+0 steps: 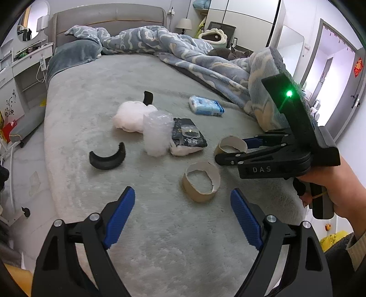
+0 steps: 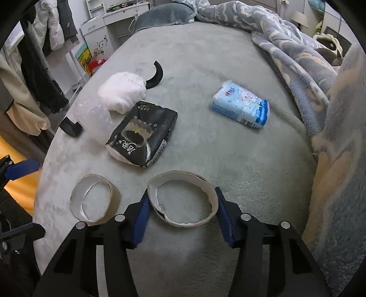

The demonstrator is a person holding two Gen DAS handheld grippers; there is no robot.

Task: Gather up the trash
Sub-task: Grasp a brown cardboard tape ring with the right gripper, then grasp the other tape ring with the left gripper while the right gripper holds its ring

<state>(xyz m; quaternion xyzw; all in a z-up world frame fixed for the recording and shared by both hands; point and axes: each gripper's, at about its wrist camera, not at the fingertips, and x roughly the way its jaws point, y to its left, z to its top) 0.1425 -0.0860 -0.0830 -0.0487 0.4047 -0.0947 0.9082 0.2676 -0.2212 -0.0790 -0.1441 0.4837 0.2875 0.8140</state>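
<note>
The right gripper is pinching the near cardboard ring for lifting, while the left gripper is hovering wide open and empty.

A wide bed with a grey plush cover fills the room, its grey padded headboard against the far wall. A blue patterned duvet lies bunched along the right side. A white desk stands to the left under a round mirror. A lamp sits at the far right, near white wardrobes. An open door shows on the right.
</note>
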